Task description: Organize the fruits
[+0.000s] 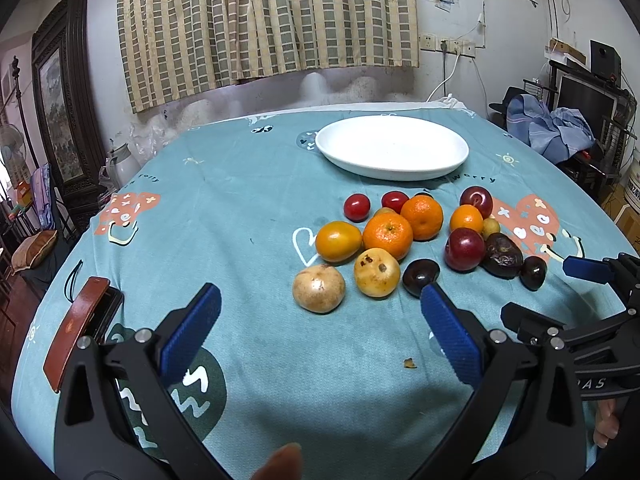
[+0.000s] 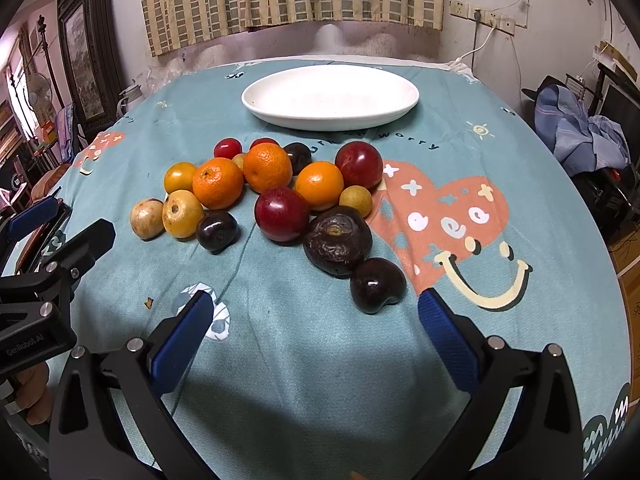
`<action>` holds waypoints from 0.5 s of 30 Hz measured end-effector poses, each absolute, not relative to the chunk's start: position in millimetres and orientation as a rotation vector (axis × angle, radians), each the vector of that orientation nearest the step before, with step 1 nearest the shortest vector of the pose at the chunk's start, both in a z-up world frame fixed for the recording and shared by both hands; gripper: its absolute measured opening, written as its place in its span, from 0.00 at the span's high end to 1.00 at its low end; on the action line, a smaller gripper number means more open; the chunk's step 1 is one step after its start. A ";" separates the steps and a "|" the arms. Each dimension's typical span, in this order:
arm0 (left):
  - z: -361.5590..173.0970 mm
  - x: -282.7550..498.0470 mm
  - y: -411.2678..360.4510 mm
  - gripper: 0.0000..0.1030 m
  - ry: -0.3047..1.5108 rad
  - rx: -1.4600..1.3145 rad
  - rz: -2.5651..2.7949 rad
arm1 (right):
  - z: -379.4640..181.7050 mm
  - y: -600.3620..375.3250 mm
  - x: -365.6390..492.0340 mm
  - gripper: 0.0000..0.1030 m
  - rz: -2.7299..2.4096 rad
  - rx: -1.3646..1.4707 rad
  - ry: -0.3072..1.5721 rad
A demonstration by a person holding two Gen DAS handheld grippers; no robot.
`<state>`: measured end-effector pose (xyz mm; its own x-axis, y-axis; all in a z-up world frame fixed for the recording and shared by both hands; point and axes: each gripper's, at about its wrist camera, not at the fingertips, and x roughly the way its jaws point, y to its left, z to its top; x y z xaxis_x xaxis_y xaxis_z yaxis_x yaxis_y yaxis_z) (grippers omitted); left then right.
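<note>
Hovering low, left gripper (image 1: 320, 308) had jaws released, empty; pale tan round fruit (image 1: 319, 288) lay just ahead on teal patterned surface (image 1: 240, 208), edge of fruit cluster, shallow white oval plate (image 1: 392, 147) beyond, bare.

Right wrist view: right gripper (image 2: 316, 316) jaws likewise released, near glossy dark plum (image 2: 377, 285). Plum likely light, slippery, bruisable; grip gently across widest middle.
</note>
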<state>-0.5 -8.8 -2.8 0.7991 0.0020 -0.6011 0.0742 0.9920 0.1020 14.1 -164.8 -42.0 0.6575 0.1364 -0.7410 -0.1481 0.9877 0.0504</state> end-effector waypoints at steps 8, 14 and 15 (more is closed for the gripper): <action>-3.6 0.2 -9.8 0.02 0.643 0.121 -0.039 | -41.2 -165.0 14.8 0.01 0.161 -0.015 0.839; -2.3 -0.4 -8.6 0.02 0.644 0.121 -0.039 | -41.6 -164.4 14.0 0.01 0.161 -0.015 0.840; -2.1 -0.5 -8.3 0.02 0.645 0.121 -0.039 | -41.5 -164.5 14.1 0.01 0.161 -0.015 0.841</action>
<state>-0.5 -8.3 -2.1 0.7988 0.0017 -0.6016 0.0737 0.9922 0.1006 14.1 -164.5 -41.5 0.6555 0.1365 -0.7428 -0.1482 0.9877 0.0507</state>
